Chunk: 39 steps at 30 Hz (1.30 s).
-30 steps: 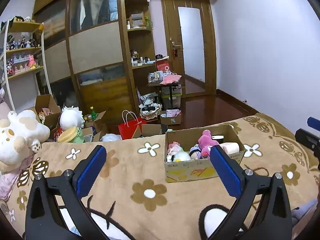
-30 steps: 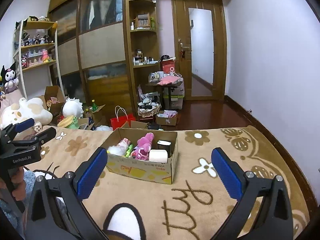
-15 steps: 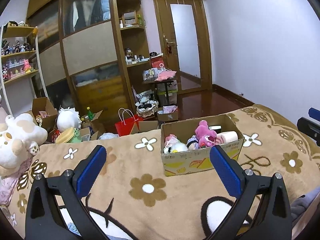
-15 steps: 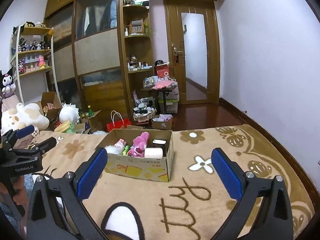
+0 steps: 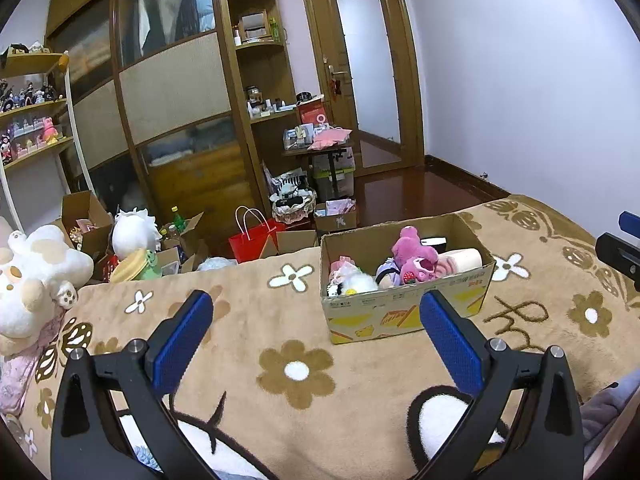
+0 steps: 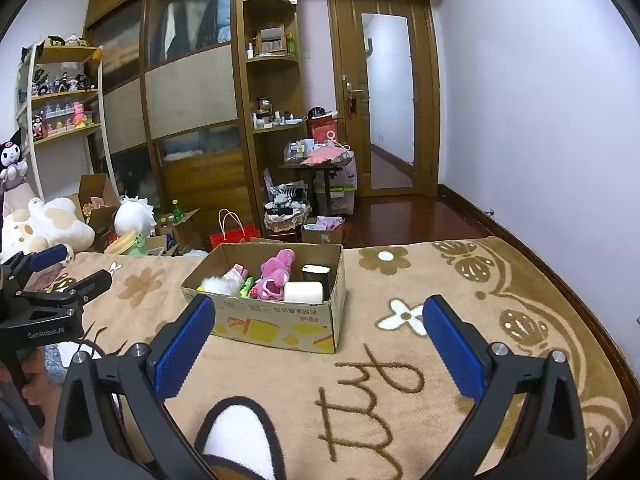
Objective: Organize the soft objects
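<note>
A cardboard box (image 5: 404,312) stands on the tan flowered blanket (image 5: 296,372). It holds a pink plush (image 5: 414,256), a white fluffy toy (image 5: 356,282), a white roll (image 5: 460,260) and other small soft things. In the right wrist view the box (image 6: 276,320) sits ahead and left, with the pink plush (image 6: 274,274) inside. My left gripper (image 5: 316,328) is open and empty, short of the box. My right gripper (image 6: 318,330) is open and empty, near the box's front. The left gripper also shows in the right wrist view (image 6: 52,280), and the right gripper's tip shows at the left wrist view's edge (image 5: 620,248).
A large white and tan plush (image 5: 36,276) lies at the blanket's left edge. Beyond the blanket the floor holds open boxes (image 5: 86,216), a white spiky plush (image 5: 132,228), a red bag (image 5: 252,240) and a basket (image 5: 292,204). A wardrobe and shelves line the far wall.
Both grippers have tilted and shifted a little; the box sits slightly lower and nearer in both views. Both stay open and empty.
</note>
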Tool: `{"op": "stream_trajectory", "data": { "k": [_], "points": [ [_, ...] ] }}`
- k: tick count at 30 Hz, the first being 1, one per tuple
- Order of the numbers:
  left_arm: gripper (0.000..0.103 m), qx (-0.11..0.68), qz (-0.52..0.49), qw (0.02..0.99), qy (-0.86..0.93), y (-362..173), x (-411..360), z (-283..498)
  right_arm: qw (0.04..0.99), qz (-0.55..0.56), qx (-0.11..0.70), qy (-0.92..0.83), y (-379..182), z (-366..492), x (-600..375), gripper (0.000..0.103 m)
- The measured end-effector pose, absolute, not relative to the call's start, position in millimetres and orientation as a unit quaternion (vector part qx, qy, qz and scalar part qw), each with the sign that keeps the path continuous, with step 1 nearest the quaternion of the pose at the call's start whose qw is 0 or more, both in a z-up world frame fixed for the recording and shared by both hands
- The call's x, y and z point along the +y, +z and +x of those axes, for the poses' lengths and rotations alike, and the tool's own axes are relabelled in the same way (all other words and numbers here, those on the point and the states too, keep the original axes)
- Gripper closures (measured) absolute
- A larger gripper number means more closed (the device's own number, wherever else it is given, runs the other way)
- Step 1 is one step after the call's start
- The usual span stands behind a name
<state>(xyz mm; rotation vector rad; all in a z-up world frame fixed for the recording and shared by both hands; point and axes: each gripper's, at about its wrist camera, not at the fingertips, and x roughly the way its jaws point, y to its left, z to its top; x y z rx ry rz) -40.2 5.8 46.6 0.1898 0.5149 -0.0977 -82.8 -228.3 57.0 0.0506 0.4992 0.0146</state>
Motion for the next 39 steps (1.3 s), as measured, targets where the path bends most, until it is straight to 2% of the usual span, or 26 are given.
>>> {"op": "stream_trajectory", "data": {
  "k": [39],
  "points": [
    [0.001, 0.265, 0.1, 0.958, -0.046, 41.2, 8.2, -35.1, 0.967, 0.021, 0.252, 0.008, 47.3, -79.4, -227.1, 0.0]
  ]
}}
